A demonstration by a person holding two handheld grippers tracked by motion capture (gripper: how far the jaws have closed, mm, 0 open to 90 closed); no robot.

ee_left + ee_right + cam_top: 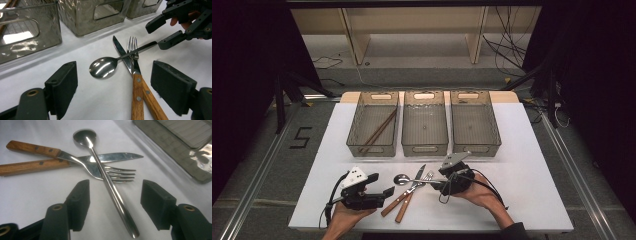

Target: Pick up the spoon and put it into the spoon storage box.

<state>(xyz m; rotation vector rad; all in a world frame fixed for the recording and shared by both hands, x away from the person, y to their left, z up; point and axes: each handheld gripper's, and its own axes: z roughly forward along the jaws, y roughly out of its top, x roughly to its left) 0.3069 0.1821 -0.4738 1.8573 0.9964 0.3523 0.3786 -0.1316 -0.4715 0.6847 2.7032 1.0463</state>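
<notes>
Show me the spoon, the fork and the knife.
spoon (pixel 84 137), right gripper view, on its bowl.
fork (pixel 120 173), right gripper view, on its tines.
knife (pixel 118 46), left gripper view, on its blade.

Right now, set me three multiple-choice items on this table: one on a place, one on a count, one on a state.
1. Where do the chopsticks lie?
A. In the left bin
B. In the middle bin
C. On the table beside the spoon

2. How many pieces of cutlery have wooden handles?
A. None
B. Two
C. Three

3. How does the right gripper stand to the spoon?
A. Shut, lifting it
B. Open, jaws either side of its handle
C. Open, far off over the bins

Answers: 1 A, the brown sticks lean inside the left bin. 2 B, the knife and fork have wooden handles; the spoon is all metal. 3 B, gaps show between both pads and the handle.
</notes>
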